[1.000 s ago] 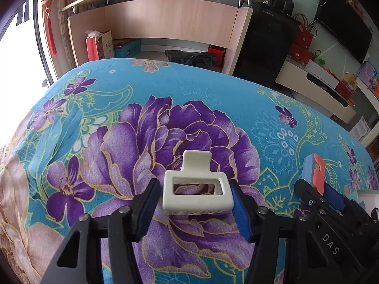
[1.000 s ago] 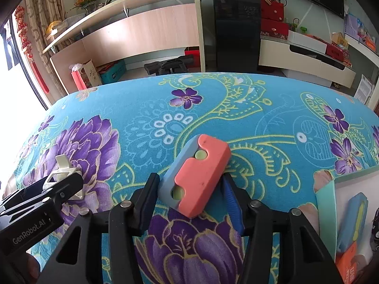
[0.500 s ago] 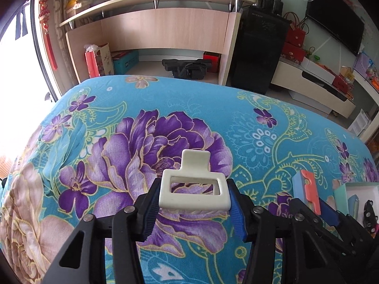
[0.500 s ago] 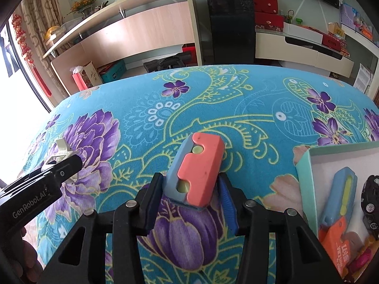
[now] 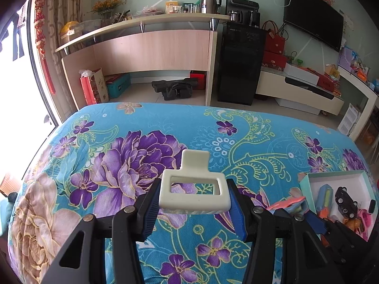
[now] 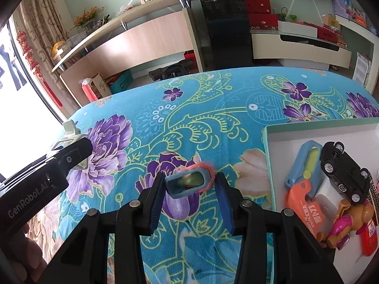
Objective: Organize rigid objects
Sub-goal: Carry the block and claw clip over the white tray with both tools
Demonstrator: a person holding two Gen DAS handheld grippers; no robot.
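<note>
My left gripper [image 5: 194, 201] is shut on a cream hair claw clip [image 5: 194, 193] and holds it above the flowered cloth. My right gripper [image 6: 190, 185] is shut on a pink and blue block toy [image 6: 189, 181], blurred and seen end-on, above the cloth just left of the box. The white box with a teal rim [image 6: 267, 142] lies at the right and holds a black toy car [image 6: 343, 170], a blue and orange toy [image 6: 303, 177] and other toys. The box also shows in the left wrist view [image 5: 305, 181]. The left gripper with the clip shows at the left of the right wrist view [image 6: 71, 142].
The table under a turquoise cloth with purple flowers [image 5: 142, 151] fills both views. Beyond its far edge stand a wooden desk [image 5: 151, 47], a black appliance [image 5: 239, 64] and a low TV cabinet [image 5: 300, 90].
Both grippers rose and moved right toward the box with their objects. The pink and blue block has tilted and now points end-on at the right camera. The box has come into fuller view.
</note>
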